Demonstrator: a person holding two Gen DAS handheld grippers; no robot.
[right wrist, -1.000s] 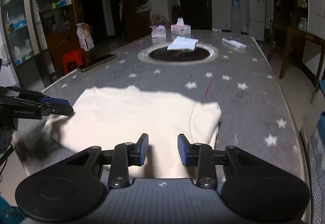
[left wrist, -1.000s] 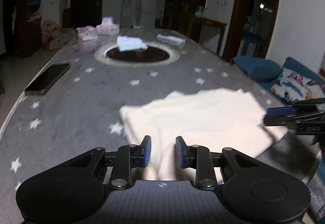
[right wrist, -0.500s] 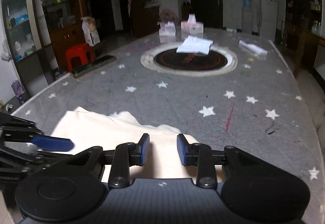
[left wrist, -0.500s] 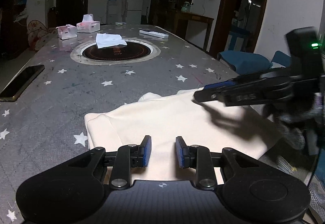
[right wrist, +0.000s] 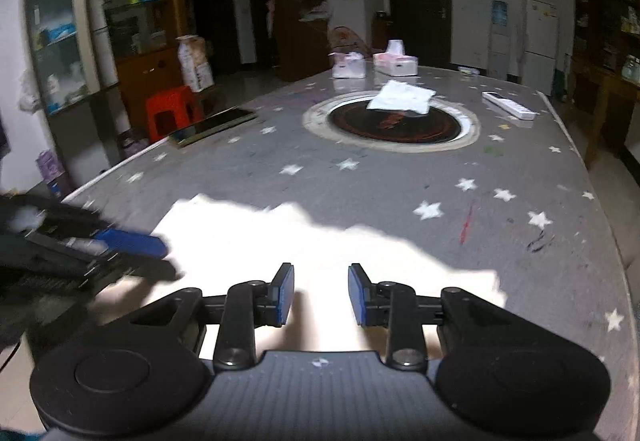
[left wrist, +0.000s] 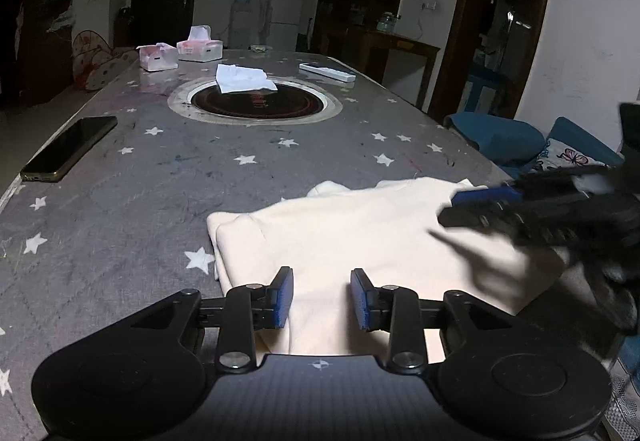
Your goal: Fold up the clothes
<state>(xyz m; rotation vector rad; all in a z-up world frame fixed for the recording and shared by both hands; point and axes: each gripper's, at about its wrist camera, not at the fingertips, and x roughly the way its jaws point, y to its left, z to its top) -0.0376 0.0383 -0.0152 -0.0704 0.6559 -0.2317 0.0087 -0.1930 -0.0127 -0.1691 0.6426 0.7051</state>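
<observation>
A cream garment lies folded flat at the near edge of the grey star-patterned table; it also shows in the right wrist view. My left gripper is open and empty just above the garment's near part. My right gripper is open and empty above the garment too. The right gripper shows blurred at the right of the left wrist view. The left gripper shows blurred at the left of the right wrist view.
A round dark inset with a white folded cloth sits mid-table. A phone lies at the left edge. Two tissue boxes and a white remote stand far back. A blue sofa is at the right.
The right gripper has drawn back toward the garment's right side. The left gripper has shifted a little over the near edge. The garment lies as before.
</observation>
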